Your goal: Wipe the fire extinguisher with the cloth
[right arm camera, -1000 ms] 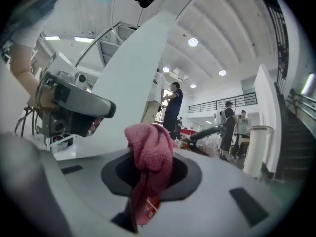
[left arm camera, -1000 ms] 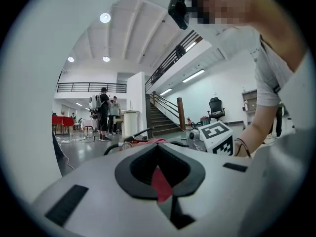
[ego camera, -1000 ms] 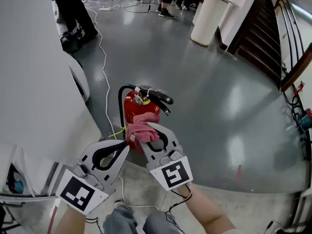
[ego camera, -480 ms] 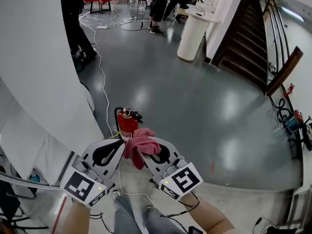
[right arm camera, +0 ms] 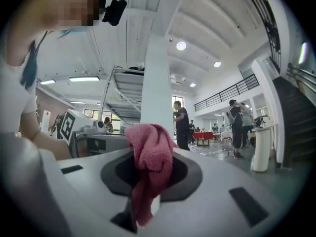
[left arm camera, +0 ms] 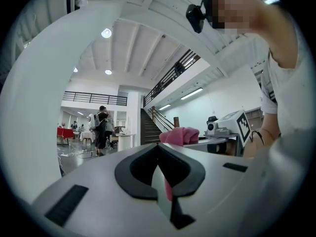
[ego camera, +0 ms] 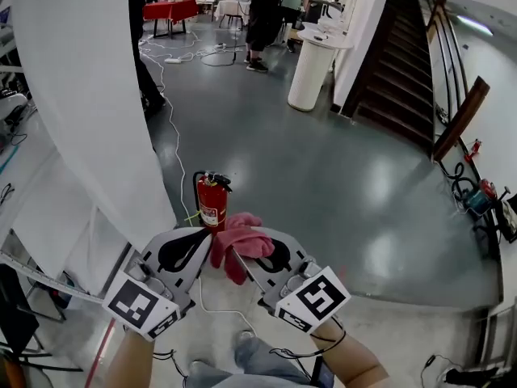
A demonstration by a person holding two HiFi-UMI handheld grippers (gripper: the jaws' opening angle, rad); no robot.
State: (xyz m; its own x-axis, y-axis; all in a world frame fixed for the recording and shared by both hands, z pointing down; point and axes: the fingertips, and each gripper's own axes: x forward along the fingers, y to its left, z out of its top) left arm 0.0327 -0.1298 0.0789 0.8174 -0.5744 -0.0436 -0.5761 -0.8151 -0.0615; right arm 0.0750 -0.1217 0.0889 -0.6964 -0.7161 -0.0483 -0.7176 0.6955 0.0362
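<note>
A red fire extinguisher [ego camera: 212, 203] with a black handle and hose stands on the grey floor beside a white pillar. Both grippers are lifted well above it, side by side and level. My right gripper [ego camera: 236, 250] is shut on a pink cloth [ego camera: 239, 241], which bunches over its tips and hangs down; the cloth [right arm camera: 149, 168] fills the middle of the right gripper view. My left gripper [ego camera: 203, 246] is shut with nothing in it. In the left gripper view the closed jaws point into the hall and the pink cloth [left arm camera: 178, 135] shows at right.
A wide white pillar [ego camera: 89, 95] rises at left, next to the extinguisher. A white cable [ego camera: 171, 128] runs across the floor. A white cylindrical stand [ego camera: 311, 71] and dark stairs [ego camera: 396, 79] lie further back. People stand near a red table [ego camera: 170, 9] far off.
The view has risen and pulled back, so the extinguisher looks much smaller. The right gripper lifted the cloth off the extinguisher's top and both grippers now hover above it.
</note>
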